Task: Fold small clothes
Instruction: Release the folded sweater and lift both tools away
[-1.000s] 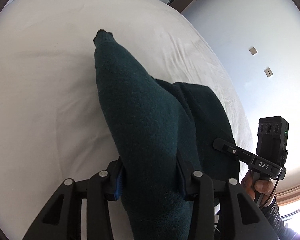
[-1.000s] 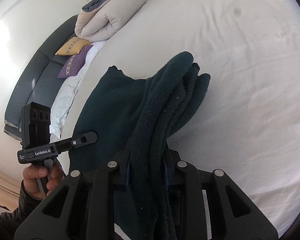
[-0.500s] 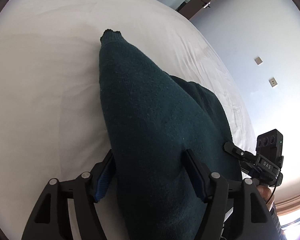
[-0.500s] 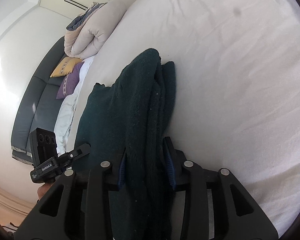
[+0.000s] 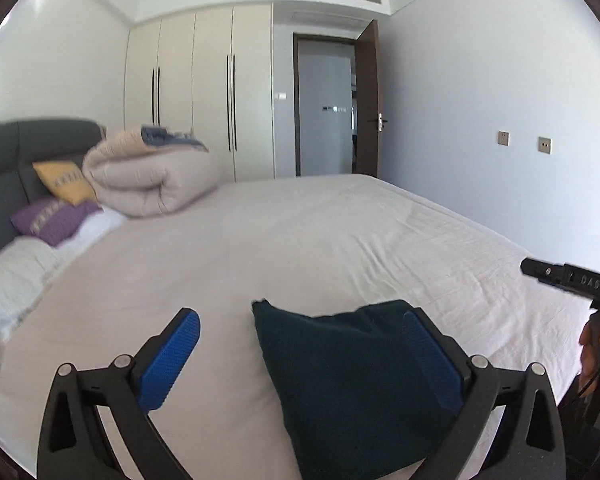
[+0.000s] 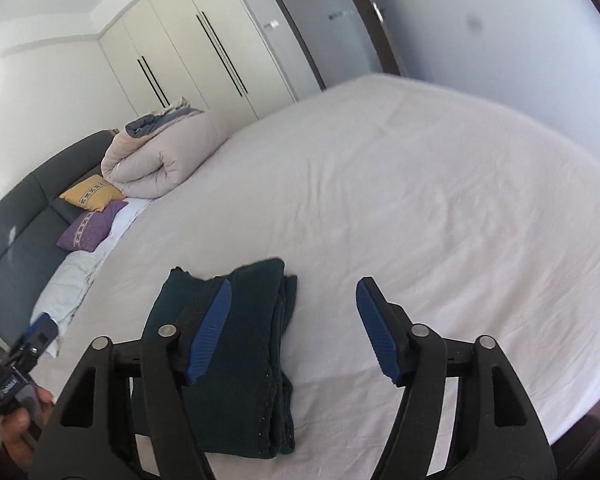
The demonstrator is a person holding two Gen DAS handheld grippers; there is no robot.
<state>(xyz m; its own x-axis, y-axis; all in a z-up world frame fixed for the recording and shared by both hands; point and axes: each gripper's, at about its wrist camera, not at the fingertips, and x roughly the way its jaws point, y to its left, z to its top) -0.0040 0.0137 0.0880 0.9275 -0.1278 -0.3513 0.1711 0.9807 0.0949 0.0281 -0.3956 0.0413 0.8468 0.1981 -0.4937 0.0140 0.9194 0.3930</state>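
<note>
A folded dark green sweater (image 6: 236,344) lies flat in a layered stack on the white sheet of a bed (image 6: 420,184), near the front edge. Both handheld grippers hang above it with jaws spread wide and nothing between the blue pads. The left gripper (image 5: 300,360) is released, its right pad (image 5: 430,360) in front of the sweater's edge; whether it touches the cloth cannot be told. The right gripper (image 6: 294,328) is likewise released, its left pad (image 6: 208,328) over the stack and its right pad (image 6: 376,336) over bare sheet. At the head of the bed sit a rolled beige duvet (image 6: 160,156), a yellow cushion (image 6: 90,194) and a purple cushion (image 6: 90,228) against a grey headboard (image 6: 16,232). Cream wardrobes (image 5: 204,92) and an open door (image 5: 366,96) stand beyond.
</note>
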